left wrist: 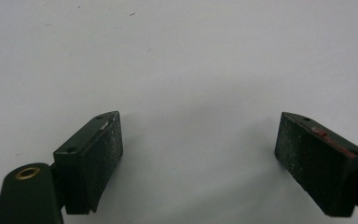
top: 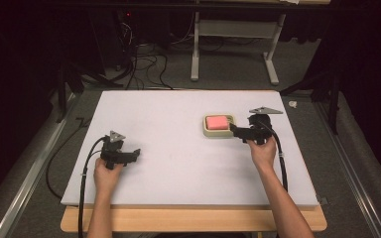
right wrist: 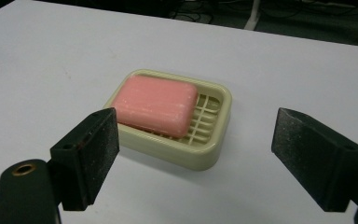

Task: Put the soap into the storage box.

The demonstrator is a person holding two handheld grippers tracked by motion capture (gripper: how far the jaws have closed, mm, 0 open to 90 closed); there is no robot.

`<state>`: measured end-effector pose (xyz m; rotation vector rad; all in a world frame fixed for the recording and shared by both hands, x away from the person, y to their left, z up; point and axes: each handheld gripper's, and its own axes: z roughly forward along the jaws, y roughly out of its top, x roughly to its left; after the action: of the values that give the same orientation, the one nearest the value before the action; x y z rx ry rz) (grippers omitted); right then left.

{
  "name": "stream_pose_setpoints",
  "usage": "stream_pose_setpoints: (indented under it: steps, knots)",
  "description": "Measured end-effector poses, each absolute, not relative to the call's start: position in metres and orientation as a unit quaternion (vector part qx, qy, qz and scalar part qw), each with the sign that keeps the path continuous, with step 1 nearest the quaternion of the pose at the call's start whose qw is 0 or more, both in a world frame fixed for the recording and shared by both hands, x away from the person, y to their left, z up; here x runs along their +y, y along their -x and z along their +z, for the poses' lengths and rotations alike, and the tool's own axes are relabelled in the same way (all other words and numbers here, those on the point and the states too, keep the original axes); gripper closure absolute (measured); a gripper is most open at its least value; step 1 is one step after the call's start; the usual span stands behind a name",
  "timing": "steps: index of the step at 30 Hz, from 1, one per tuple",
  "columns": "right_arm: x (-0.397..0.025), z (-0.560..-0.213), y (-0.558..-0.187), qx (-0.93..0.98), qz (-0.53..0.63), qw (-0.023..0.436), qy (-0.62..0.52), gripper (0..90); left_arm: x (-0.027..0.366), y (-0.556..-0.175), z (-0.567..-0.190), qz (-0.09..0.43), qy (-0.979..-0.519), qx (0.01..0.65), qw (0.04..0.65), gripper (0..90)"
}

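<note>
My soap (right wrist: 154,105) is pink and plain, lying in a cream dish (right wrist: 216,140) with a slatted floor. My table (top: 168,163) is white with a pale wooden edge. My jaws are black; one on my left gripper (left wrist: 199,156) carries what looks like a red mark.

No text, label, brand, number or sign can be read anywhere in the pictures. No print or embossing is borne by the pink soap (right wrist: 154,105), and no mark is carried by the cream soap dish (right wrist: 213,148). The white table top (top: 178,163) is blank, and no lettering is seen on the jaws of the left gripper (left wrist: 198,154) or of the right gripper (right wrist: 195,154).
</note>
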<state>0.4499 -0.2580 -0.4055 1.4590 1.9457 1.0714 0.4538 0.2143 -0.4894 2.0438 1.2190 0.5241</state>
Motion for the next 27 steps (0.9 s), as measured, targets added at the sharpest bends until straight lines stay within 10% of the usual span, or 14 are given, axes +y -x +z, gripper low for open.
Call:
stream_pose_setpoints:
  steps: [27]
  knots:
    - [-0.283, -0.407, -0.427, 0.695, 0.401, 0.244, -0.545, 16.4, 0.214, -0.454, -0.489, 0.202, -0.787, 0.470, 0.345, 15.5]
